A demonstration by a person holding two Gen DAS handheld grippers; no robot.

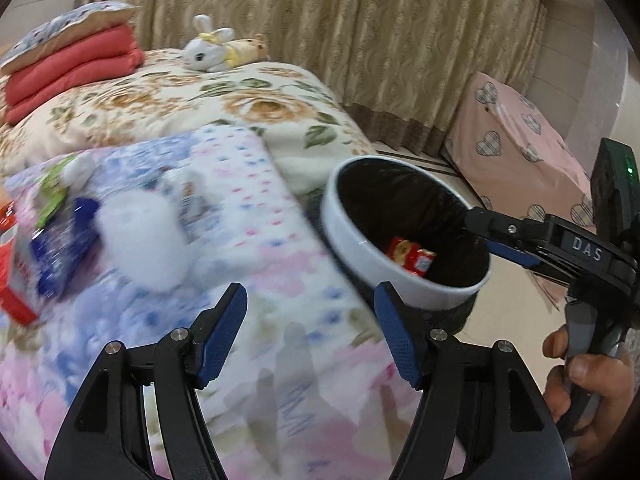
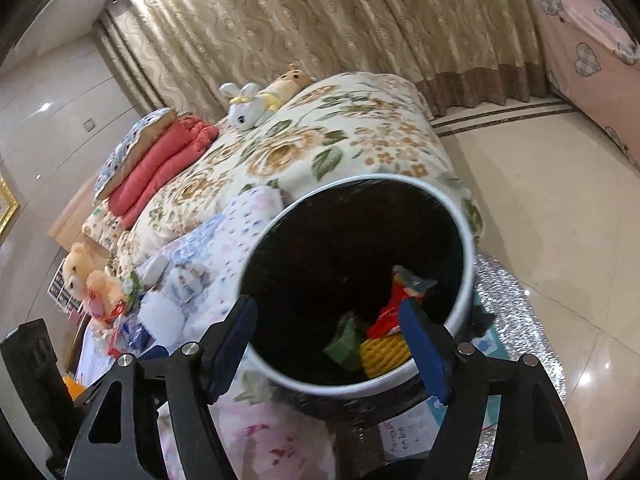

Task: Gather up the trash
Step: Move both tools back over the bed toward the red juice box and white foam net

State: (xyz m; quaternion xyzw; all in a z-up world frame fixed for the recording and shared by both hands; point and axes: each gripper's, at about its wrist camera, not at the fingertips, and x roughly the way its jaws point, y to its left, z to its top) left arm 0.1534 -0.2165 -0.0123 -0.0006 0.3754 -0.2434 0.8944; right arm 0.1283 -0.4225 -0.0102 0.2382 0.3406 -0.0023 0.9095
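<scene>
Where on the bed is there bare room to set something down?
Free: the pastel floral quilt between the white-rimmed black-lined bin and the wrapper pile; also the rose-print blanket between the folded red quilt and plush rabbit. Crowded: that pile.

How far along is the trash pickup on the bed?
Done: a red wrapper, a green packet and a yellow one lie in the bin. In hand: nothing; the right tongs hang open over the bin, the left tongs open over the quilt. Left: the litter pile on the bed.
</scene>
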